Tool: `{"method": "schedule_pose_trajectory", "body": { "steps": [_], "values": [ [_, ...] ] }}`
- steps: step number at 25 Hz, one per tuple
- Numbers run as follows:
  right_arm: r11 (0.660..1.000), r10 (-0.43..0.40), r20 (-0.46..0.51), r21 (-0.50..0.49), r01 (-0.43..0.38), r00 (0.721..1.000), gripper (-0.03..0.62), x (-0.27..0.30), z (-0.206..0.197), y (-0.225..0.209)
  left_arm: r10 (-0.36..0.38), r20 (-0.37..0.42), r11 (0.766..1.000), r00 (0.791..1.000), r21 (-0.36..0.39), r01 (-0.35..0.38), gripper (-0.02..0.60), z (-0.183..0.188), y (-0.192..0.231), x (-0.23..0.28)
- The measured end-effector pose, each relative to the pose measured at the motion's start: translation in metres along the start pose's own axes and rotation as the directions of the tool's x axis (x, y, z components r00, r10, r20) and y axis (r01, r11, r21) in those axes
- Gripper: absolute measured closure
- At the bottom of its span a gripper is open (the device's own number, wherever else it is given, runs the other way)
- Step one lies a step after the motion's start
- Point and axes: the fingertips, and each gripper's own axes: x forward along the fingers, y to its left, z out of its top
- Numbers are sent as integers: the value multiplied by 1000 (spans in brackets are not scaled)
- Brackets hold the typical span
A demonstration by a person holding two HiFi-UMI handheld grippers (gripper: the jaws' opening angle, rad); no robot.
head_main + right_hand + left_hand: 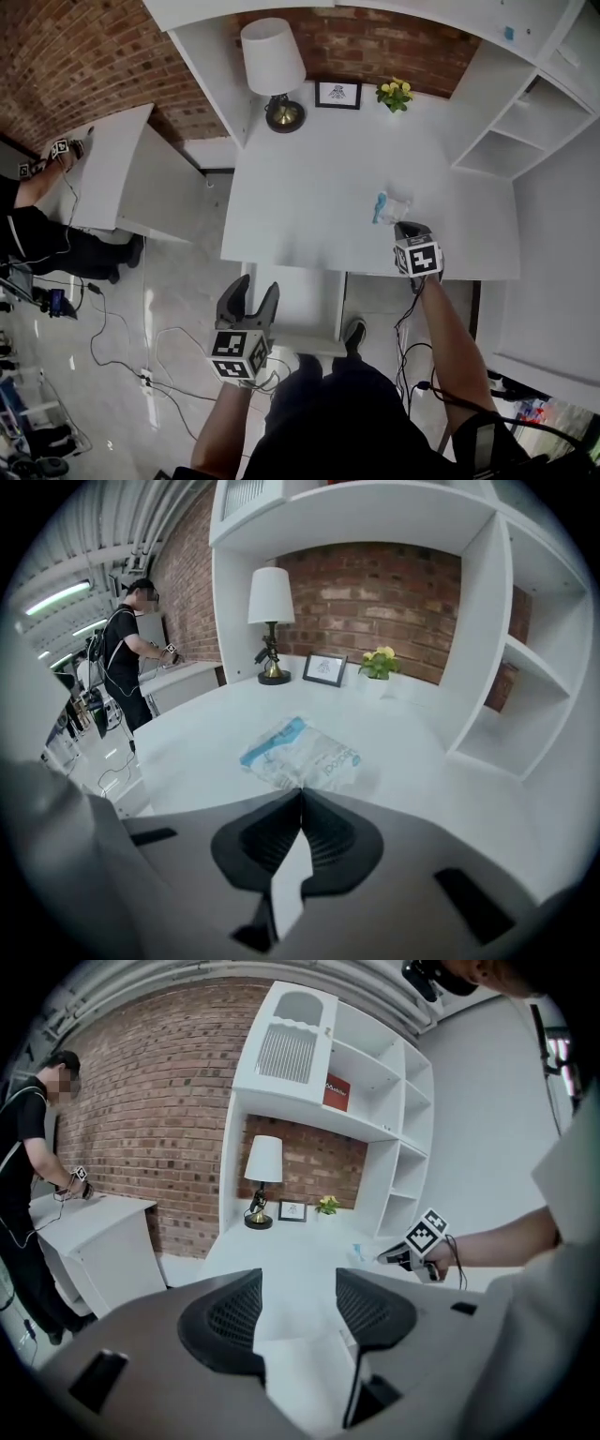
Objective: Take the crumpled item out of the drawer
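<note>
White crumpled packet (305,752), near edge pinched in right hand-held gripper (300,792)

The counter (309,187) runs back to a brick wall (84,56). Along its rear edge stand a lamp (274,66) at the left, a picture frame (337,95) to its right, then a plant (395,94). The crumpled item (389,207) lies on the counter's front right part, its near edge caught at the tips of the right gripper (405,226). Shelves (525,131) rise to the right of the counter. A drawer (305,314) juts out under the front edge, with the left gripper (258,284) at its left side. Well to the left stands a second desk (122,169), with another person (37,234) beside it.
</note>
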Motion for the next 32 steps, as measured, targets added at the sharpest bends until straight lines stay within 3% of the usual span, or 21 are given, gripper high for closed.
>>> {"method": "schedule_pose_trajectory", "body": {
  "steps": [10, 14, 20, 24, 27, 32],
  "values": [
    [1000, 17, -76, -21, -19, 997, 581, 57, 3, -28, 106, -30, 994, 994, -28, -106, 337, -14, 3, -3],
    [999, 25, -12, 36, -25, 1000, 479, 51, 9, -23, 119, -15, 992, 993, -37, -119, 337, -10, 9, -4],
    [994, -28, 165, 105, 11, 986, 479, -3, 36, -19, 74, 42, 997, 996, -15, -73, 337, 17, 8, 1],
    [984, -92, 298, 172, 42, 950, 483, -57, 52, -12, 38, 101, 999, 994, 2, -39, 337, 49, 4, 1],
    [984, -136, 391, 161, 78, 910, 502, -103, 69, -3, 8, 153, 1000, 988, 15, -10, 337, 75, -2, -2],
    [981, -189, 569, 141, 131, 800, 523, -186, 125, 10, -40, 274, 998, 961, 59, 24, 339, 137, -13, -10]
  ]
}}
